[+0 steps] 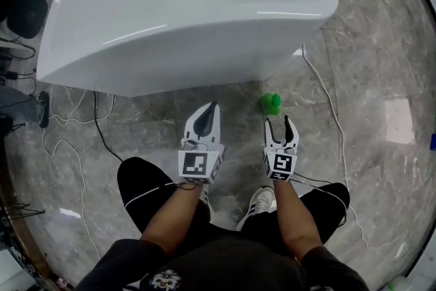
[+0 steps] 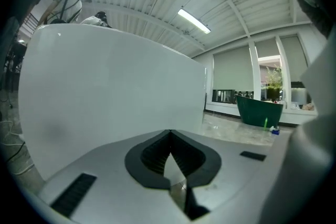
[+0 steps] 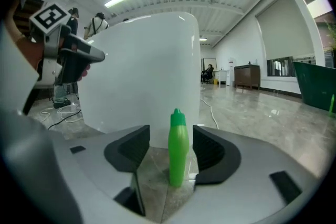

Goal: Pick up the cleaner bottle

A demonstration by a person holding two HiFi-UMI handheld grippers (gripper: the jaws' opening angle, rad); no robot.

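Green cleaner bottle upright on the marble floor, near the white bathtub base, not picked up yet.
Right gripper: jaws spread, lined up on the bottle just ahead of the tips, no contact. Reads as a side-grab approach. Left gripper: jaws together, empty, alongside, facing the tub wall.

No text, label, brand or number can be read anywhere.
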